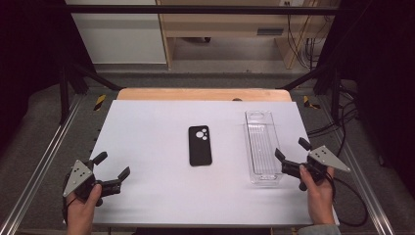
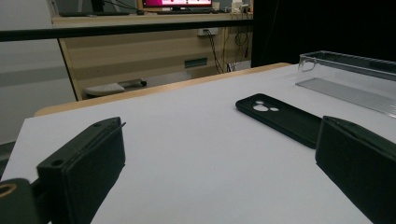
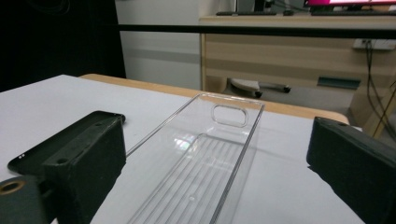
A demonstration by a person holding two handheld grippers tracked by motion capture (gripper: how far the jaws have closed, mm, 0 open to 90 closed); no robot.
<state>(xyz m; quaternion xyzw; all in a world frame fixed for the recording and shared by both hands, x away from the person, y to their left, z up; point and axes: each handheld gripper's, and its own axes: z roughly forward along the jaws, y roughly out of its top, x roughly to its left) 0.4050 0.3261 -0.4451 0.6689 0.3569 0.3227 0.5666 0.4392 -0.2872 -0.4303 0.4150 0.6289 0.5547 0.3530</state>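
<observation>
A black phone case lies flat at the middle of the white table, camera cut-outs at its far end. A long clear plastic tray stands to its right and holds nothing. My left gripper rests near the front left corner, open, nothing between its jaws. My right gripper is at the right edge, open, just beside the tray's near end. In the left gripper view the phone case lies ahead to the right, the clear tray beyond it. In the right gripper view the clear tray runs straight ahead between the jaws.
The table's wooden far edge shows beyond the white sheet. Metal frame rails run along both sides. Cables trail off the right gripper onto the floor. A wooden desk stands far behind.
</observation>
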